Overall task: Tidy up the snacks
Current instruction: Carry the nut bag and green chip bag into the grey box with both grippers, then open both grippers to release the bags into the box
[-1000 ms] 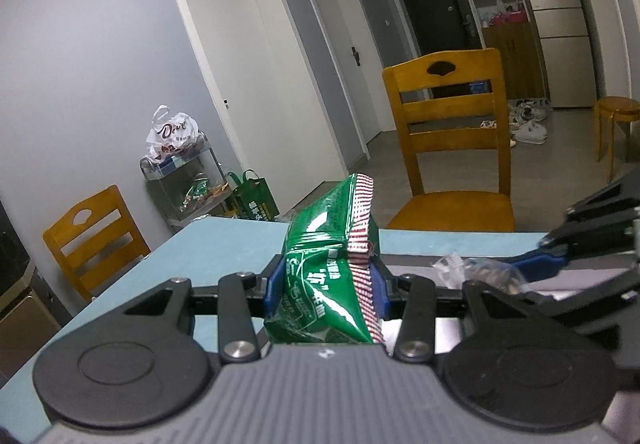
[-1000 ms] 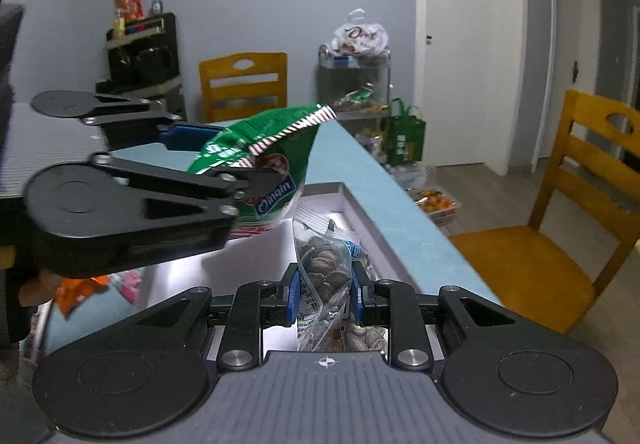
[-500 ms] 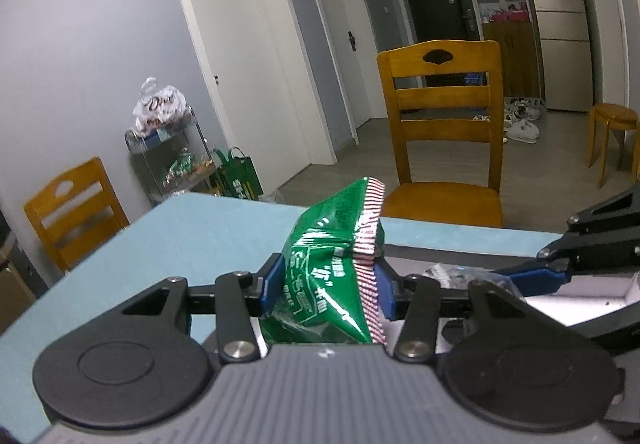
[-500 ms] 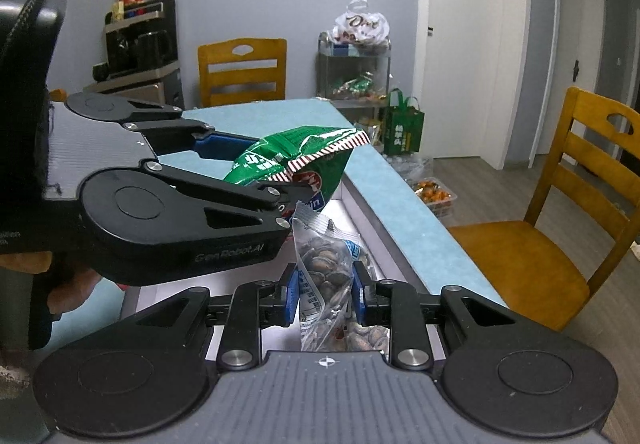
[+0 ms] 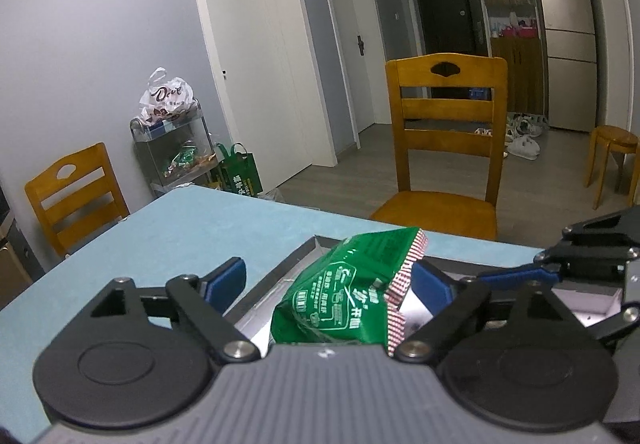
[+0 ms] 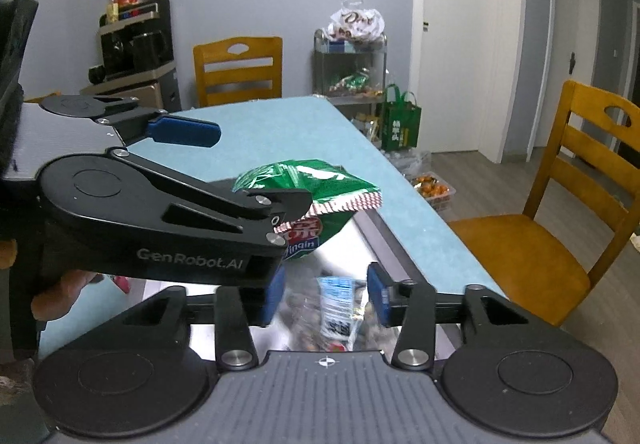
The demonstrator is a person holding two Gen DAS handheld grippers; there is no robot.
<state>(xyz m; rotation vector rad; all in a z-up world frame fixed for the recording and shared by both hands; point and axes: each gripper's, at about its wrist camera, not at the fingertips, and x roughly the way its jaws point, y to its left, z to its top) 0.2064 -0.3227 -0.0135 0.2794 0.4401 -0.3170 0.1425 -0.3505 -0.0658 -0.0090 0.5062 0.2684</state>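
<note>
Tabletop box (image 5: 308,250): both hand-held grippers agape; right wrist alone shows nut bag (image 6: 334,310).

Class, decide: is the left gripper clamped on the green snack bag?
No: the left gripper has wide-open jaws, and the green snack bag lies loose between them.

Green snack bag (image 5: 348,296), red-white checked edge; blue-padded tongs (image 5: 332,284); teal table (image 5: 192,228).

I see a glossy green foil packet (image 5: 352,296), a clear crinkly plastic bag (image 6: 336,312), a matt blue tabletop (image 5: 180,236), a varnished wooden chair (image 5: 444,147)
</note>
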